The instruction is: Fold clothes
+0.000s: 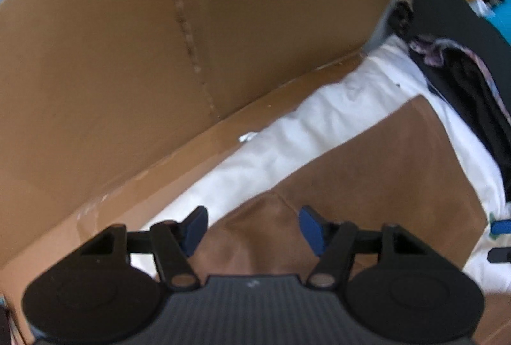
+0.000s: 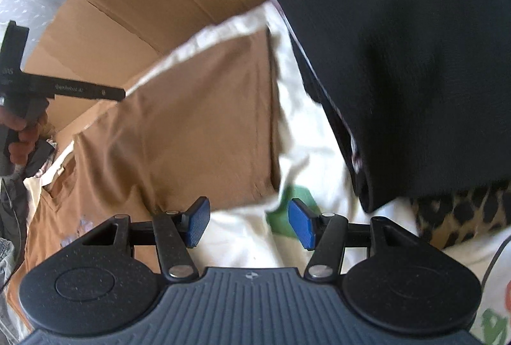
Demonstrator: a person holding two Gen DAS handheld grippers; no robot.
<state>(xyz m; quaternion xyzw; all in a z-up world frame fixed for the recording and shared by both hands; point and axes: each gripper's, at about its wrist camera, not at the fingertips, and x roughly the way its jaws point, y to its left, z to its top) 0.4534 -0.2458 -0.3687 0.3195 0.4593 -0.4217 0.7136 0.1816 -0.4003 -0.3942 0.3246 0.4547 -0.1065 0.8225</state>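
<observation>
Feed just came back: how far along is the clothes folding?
Done: a black garment looks folded at the side. In hand: nothing gripped. Both tools are open, the left tool above the brown garment and the right tool over the white garment. Left: the brown piece lies flat, partly folded at most.

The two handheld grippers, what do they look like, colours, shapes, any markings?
Both look alike. The left gripper and the right gripper each have a dark grey ribbed base flanked by two round black discs, black linkage arms with silver pivot pins, and ribbed blue pads on the fingers. Seen from the right wrist, the left one's black bar carries small pale lettering, too blurred to read.
</observation>
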